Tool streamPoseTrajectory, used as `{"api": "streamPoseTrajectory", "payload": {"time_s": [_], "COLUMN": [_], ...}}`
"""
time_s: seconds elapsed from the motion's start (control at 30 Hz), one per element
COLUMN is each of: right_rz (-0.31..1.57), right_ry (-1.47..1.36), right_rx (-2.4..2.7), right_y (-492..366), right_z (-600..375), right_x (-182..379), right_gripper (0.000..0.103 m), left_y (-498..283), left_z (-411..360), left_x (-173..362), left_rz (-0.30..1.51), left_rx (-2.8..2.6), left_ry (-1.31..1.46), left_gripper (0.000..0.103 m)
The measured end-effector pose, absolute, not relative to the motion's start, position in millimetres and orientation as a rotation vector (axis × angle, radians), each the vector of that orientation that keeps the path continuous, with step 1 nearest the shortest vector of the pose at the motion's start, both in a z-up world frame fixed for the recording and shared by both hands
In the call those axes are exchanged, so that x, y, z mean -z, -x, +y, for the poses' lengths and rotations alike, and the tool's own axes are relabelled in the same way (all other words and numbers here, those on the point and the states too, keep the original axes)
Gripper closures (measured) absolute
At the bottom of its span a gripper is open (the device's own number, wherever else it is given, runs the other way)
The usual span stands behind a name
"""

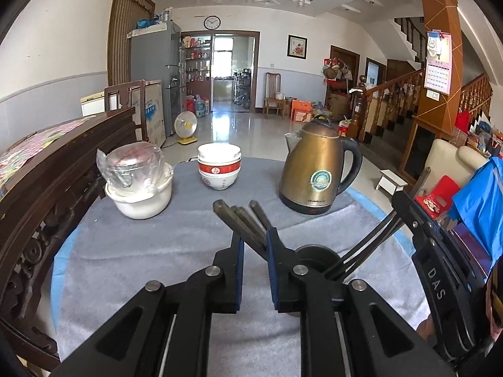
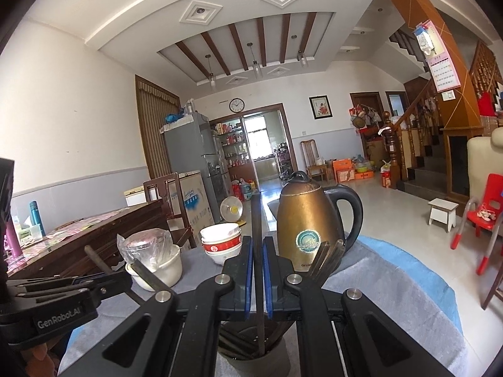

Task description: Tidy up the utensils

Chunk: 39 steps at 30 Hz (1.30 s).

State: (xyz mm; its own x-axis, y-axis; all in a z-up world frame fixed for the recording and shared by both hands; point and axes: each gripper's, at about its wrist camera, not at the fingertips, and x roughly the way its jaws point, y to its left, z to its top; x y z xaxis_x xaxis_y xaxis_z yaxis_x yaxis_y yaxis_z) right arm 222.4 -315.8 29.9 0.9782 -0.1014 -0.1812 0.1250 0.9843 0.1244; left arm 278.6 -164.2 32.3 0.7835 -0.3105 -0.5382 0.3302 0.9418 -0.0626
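My left gripper (image 1: pixel 254 242) is shut on a bundle of several dark chopsticks (image 1: pixel 242 220) that slant up to the left. Their lower ends run toward a dark round holder (image 1: pixel 314 256) just right of the fingers. My right gripper (image 2: pixel 257 251) is shut on a single dark chopstick (image 2: pixel 256 220) held upright, its lower end inside the holder (image 2: pixel 251 352) directly below. More chopsticks (image 2: pixel 327 259) lean out of the holder to the right. The left gripper (image 2: pixel 63 295) shows at the lower left of the right wrist view, and the right gripper body (image 1: pixel 440 257) at the right of the left wrist view.
On the grey cloth (image 1: pixel 157 251) stand a brass kettle (image 1: pixel 314 169), stacked red-and-white bowls (image 1: pixel 219 166) and a white pot holding a bagged glass (image 1: pixel 138 182). A dark wooden cabinet (image 1: pixel 47 172) borders the left. A red chair (image 2: pixel 484 213) stands on the right.
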Motion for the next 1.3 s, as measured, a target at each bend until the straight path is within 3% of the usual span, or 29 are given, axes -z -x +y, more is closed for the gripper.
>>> {"api": "streamPoseTrajectory", "payload": {"time_s": [0.17, 0.23, 0.3, 0.4, 0.43, 0.53, 0.8, 1.3], "right_rz": [0.243, 0.269, 0.317, 0.339, 0.341, 0.317, 0.287, 0.487], "right_ry": [-0.147, -0.174, -0.212, -0.232, -0.243, -0.298, -0.294, -0.174], "right_rx": [0.080, 0.076, 0.057, 0.042, 0.034, 0.014, 0.023, 0.127], "right_y": [-229, -229, -229, -223, -219, -203, -161, -98], "right_z": [-310, -312, -314, -315, -316, -319, -307, -283], "right_x": [-29, -27, -27, -26, -27, -26, -24, -18], "right_gripper": [0.095, 0.095, 0.094, 0.086, 0.077, 0.033, 0.033, 0.033], "left_y": [-267, -263, -255, -243, -240, -230, -197, -156], "left_z": [-156, -152, -146, -136, -133, -125, -110, -95], "left_x": [-32, -32, -32, -32, -31, -28, -22, -3], "left_rz": [0.578, 0.584, 0.577, 0.562, 0.564, 0.573, 0.571, 0.628], "left_rx": [0.321, 0.317, 0.301, 0.277, 0.275, 0.251, 0.187, 0.158], "left_ry": [-0.066, -0.083, -0.098, -0.122, -0.129, -0.156, -0.219, -0.260], "left_gripper": [0.083, 0.072, 0.047, 0.035, 0.033, 0.026, 0.015, 0.014]}}
